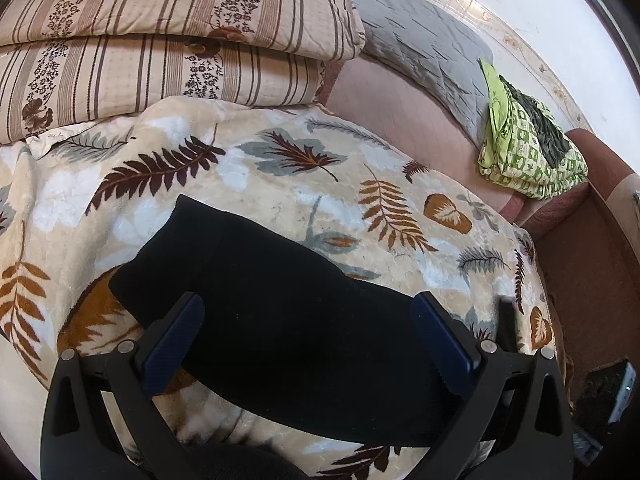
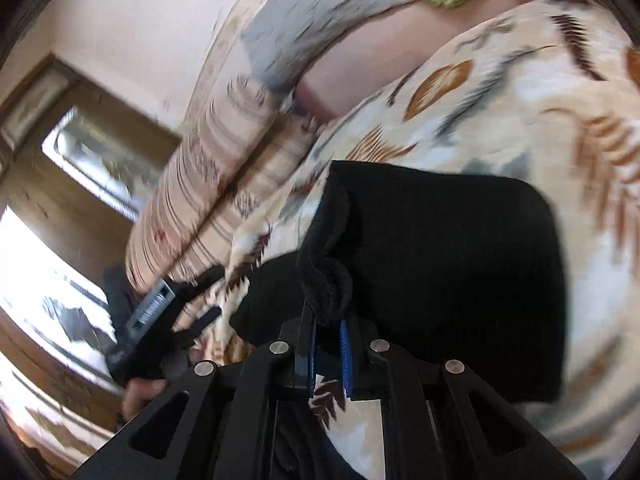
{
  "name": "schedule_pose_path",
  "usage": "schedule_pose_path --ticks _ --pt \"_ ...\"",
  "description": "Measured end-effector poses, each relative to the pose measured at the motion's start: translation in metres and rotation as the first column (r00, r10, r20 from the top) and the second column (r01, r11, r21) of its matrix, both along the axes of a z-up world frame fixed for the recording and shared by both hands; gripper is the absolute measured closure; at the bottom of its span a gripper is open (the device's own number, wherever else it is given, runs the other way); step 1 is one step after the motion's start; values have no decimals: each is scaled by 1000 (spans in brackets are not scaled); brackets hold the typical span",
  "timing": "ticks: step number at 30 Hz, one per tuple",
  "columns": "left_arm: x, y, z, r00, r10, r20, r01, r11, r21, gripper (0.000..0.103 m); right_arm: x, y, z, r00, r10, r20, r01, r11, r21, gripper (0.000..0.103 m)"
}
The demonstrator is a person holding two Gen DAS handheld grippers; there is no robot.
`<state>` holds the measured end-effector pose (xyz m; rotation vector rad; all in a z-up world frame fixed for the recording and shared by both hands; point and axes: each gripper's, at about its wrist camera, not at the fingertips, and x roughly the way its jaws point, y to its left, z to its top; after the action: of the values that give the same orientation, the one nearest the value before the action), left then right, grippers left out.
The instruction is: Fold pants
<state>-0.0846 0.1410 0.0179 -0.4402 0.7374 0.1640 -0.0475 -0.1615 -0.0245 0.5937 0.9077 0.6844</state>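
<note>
Black pants [image 1: 288, 320] folded on leafy blanket [image 1: 360, 184]. Left gripper [image 1: 308, 332] spread wide above. Right gripper [image 2: 328, 328] pinching bunched pants edge.

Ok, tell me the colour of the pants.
Black pants, clearest in the left wrist view.

My left wrist view looks down close over the leaf-print blanket [image 1: 280, 184]; my right view, tilted and blurred, shares the blanket [image 2: 520, 92].
</note>
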Motion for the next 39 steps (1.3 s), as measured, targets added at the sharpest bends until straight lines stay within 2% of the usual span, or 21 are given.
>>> schedule_pose_path --ticks 5,8,10,13,15,17,20,22,23,25,26,27,28,30,31,32,35,37,39 --pt "1 2 -3 1000 6 -9 -6 1000 -26 0 8 28 -29 998 34 -52 -37 997 -73 95" --pt "3 -1 -3 1000 -1 -19 1 1000 -15 0 10 34 -41 998 35 -51 -40 995 -96 95" --pt "3 -2 -3 1000 -7 -23 7 1000 -3 0 7 36 -39 999 47 -19 -49 992 -118 87" --pt "6 -6 -3 999 -14 -40 15 1000 21 0 3 37 -33 995 96 -19 -98 990 -102 67" --pt "7 -14 1 998 -46 -41 48 997 53 0 -5 30 -19 990 141 -16 -142 987 -81 66" --pt "6 -30 9 995 -96 -16 97 990 104 0 -18 6 3 990 124 73 -114 986 -125 65" --pt "4 -71 16 956 -287 61 281 956 87 0 -26 -36 24 978 51 203 7 961 -275 61" --pt "8 -109 12 908 -412 70 403 908 114 0 -21 -62 28 968 37 249 60 927 -370 62" --pt "9 -127 9 885 -461 69 449 883 133 5 -20 -69 30 960 57 274 69 900 -430 62" --pt "12 -157 -4 837 -547 30 540 832 126 24 -15 -67 31 937 155 313 49 830 -556 62" --pt "13 -164 -10 823 -568 10 564 819 109 41 -10 -64 29 937 190 294 16 815 -579 65" --pt "14 -170 -19 812 -584 -15 582 808 94 52 -3 -60 26 931 230 284 -19 806 -591 66" --pt "16 -172 -27 812 -582 -48 584 806 93 55 2 -55 24 920 258 295 -27 793 -608 66" --pt "24 -166 -55 827 -539 -158 553 831 58 65 14 -45 15 907 306 291 -49 762 -646 66" --pt "26 -162 -62 834 -525 -169 537 843 29 67 24 -38 9 910 313 270 -72 763 -642 66" --pt "26 -156 -59 844 -514 -150 522 853 14 71 31 -34 2 915 313 254 -90 772 -630 66" --pt "28 -149 -62 849 -506 -149 505 862 -50 72 59 -19 -31 948 282 146 -138 778 -613 65" --pt "28 -151 -63 848 -509 -150 508 860 -46 72 63 -22 -41 958 247 147 -122 813 -569 64" --pt "28 -151 -62 848 -509 -147 508 860 -41 72 63 -26 -40 960 236 148 -119 830 -546 64"
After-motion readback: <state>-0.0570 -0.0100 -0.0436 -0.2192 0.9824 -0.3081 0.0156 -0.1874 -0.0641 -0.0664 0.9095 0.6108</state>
